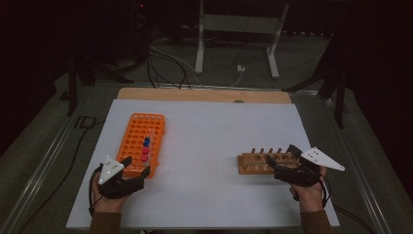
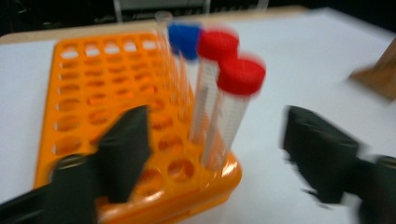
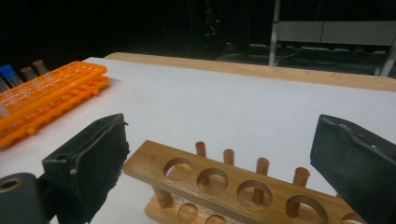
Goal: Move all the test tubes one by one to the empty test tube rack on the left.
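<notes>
An orange tube rack lies on the left of the white table. Capped tubes stand in its near right part: two red-capped tubes and a blue-capped tube, with a clear uncapped tube behind. My left gripper is open at the rack's near end, its jaws either side of the near red-capped tube but apart from it. A wooden rack with empty holes lies on the right. My right gripper stands open over its right end, holding nothing.
The white sheet covers a wooden tabletop whose far edge shows. Beyond it are cables on the floor and a metal stand. Metal rails run along both sides of the table.
</notes>
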Tool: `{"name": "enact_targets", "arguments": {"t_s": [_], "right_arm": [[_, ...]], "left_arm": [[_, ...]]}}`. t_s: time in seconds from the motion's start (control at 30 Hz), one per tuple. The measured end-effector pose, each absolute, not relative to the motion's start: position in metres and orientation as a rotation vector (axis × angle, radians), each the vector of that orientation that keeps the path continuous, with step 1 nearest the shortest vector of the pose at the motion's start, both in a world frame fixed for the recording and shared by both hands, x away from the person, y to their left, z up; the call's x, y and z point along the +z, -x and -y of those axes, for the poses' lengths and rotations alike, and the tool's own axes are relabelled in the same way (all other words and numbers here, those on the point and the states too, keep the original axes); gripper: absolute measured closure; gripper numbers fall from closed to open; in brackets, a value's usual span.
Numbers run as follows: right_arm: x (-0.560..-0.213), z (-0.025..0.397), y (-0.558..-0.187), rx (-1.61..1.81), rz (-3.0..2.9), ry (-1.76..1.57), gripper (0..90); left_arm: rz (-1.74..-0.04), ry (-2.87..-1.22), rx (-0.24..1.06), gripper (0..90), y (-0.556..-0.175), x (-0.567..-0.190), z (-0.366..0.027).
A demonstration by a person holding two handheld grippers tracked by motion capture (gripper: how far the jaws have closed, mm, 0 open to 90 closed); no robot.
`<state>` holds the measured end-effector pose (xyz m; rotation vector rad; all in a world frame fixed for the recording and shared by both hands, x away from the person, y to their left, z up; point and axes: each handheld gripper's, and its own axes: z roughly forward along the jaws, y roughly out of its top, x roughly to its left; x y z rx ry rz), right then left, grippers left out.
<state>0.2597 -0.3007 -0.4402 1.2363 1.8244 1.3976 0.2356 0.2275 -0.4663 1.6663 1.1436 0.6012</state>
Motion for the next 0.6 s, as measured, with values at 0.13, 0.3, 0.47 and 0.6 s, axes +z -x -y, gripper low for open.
{"name": "enact_targets", "arguments": {"t_s": [0.13, 0.3, 0.47, 0.6], "right_arm": [[-0.445, 0.303, -0.259, 1.417, -1.808, -1.230, 3.0], [-0.452, 0.303, -0.260, 1.412, -1.801, -1.231, 0.8], [-0.458, 0.302, -0.262, 1.387, -1.815, -1.235, 0.0], [-0.460, 0.301, -0.263, 1.363, -1.822, -1.240, 0.0]], "left_arm": [[-1.179, -1.556, 0.680, 10.2, -0.235, -0.450, -0.245], [-1.218, -1.537, 0.752, 1.1, -0.239, -0.448, -0.258], [-1.239, -1.526, 0.777, 0.5, -0.240, -0.452, -0.263], [-1.248, -1.528, 0.782, 0.5, -0.240, -0.455, -0.263]]}}
